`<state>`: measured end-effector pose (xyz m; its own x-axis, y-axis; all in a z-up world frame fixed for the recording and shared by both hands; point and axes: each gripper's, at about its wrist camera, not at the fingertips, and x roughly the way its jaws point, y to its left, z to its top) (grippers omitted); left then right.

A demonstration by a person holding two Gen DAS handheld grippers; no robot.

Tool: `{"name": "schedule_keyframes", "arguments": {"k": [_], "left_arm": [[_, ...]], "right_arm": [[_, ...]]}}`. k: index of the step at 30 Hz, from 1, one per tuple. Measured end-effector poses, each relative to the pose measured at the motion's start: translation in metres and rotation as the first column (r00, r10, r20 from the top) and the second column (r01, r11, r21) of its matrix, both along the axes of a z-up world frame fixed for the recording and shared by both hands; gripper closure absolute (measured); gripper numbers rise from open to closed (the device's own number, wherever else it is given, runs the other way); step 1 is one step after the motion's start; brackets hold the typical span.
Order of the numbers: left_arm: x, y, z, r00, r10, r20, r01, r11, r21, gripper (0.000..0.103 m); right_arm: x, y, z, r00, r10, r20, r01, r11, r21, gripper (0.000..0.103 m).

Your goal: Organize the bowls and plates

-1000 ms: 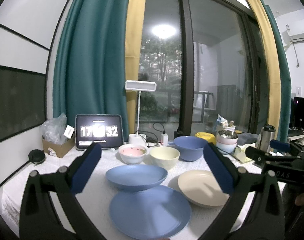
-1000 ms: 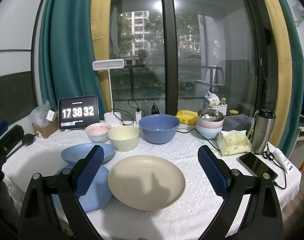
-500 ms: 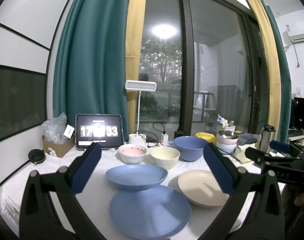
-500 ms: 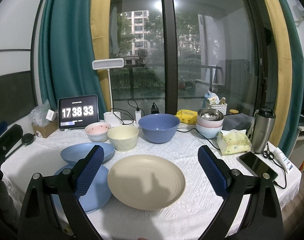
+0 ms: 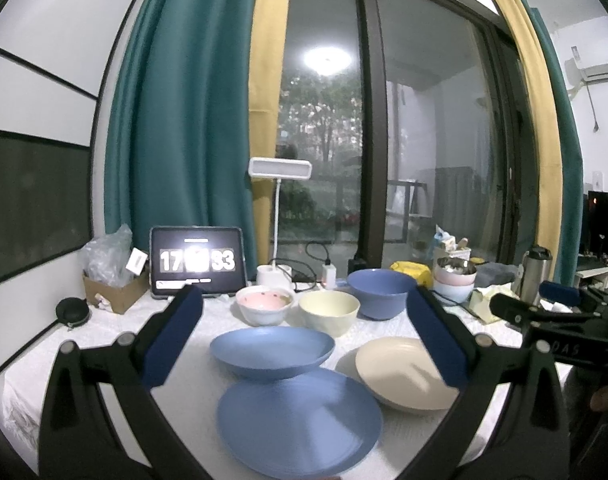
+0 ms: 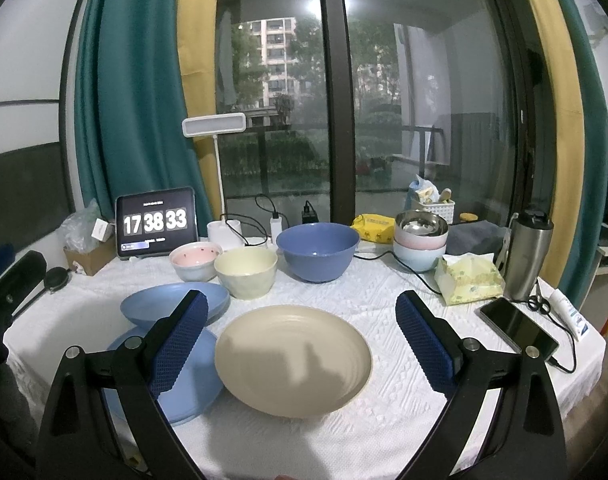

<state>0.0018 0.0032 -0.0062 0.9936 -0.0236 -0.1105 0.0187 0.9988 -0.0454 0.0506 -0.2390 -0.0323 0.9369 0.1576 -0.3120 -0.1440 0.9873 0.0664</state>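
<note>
Looking out along the left tongs (image 5: 304, 334), the view shows both blue-padded fingers spread wide with nothing held. Framed between them, low and straight ahead, lies a flat round blue plate (image 5: 300, 424) nearest the tongs, and just past it a shallower blue dish (image 5: 272, 348) whose near edge seems to overlap the plate's far rim. The round cream plate (image 5: 404, 376) sits ahead and toward the right finger, partly behind it. Farther along the white-clothed counter (image 5: 104, 336) stand three bowls in a row: a pink-lined white bowl (image 5: 264, 304), a pale yellow bowl (image 5: 329, 312) and a deep blue bowl (image 5: 380, 292).

From the right tongs (image 6: 300, 340), the fingers are likewise wide apart and empty. Here the cream plate (image 6: 294, 360) lies dead ahead, centred in the gap, well below the pads. The flat blue plate (image 6: 184, 388) and the blue dish (image 6: 172, 304) fall behind the left finger. The yellow bowl (image 6: 246, 272), pink-lined bowl (image 6: 195, 260) and deep blue bowl (image 6: 317, 250) stand beyond.

Being round, the plates offer no long axis; any rim serves. The right tongs are better aligned with the cream plate, the left with the blue pair, so a stacking move likely starts with one tong dropping onto the near rim in front of it.
</note>
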Motion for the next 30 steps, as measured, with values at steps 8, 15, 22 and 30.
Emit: {"name": "schedule_keyframes", "arguments": {"k": [8, 15, 22, 30], "left_arm": [[0.015, -0.01, -0.017, 0.999, -0.016, -0.047, 0.017, 1.0, 0.02, 0.0], [0.038, -0.024, -0.03, 0.993, -0.04, -0.115, 0.044, 0.998, 0.04, 0.001], [0.063, -0.044, -0.044, 0.982, -0.063, -0.179, 0.076, 0.995, 0.066, 0.001], [0.092, -0.066, -0.065, 0.959, -0.083, -0.27, 0.111, 0.99, 0.087, 0.002]], "right_arm": [[0.012, -0.004, -0.015, 0.999, -0.02, -0.037, 0.02, 1.0, 0.009, 0.005], [0.03, -0.015, -0.034, 0.995, -0.036, -0.091, 0.038, 0.999, 0.021, 0.005], [0.048, -0.031, -0.057, 0.988, -0.052, -0.146, 0.059, 0.997, 0.042, 0.006], [0.072, -0.043, -0.085, 0.976, -0.046, -0.215, 0.06, 0.996, 0.061, 0.011]]}}
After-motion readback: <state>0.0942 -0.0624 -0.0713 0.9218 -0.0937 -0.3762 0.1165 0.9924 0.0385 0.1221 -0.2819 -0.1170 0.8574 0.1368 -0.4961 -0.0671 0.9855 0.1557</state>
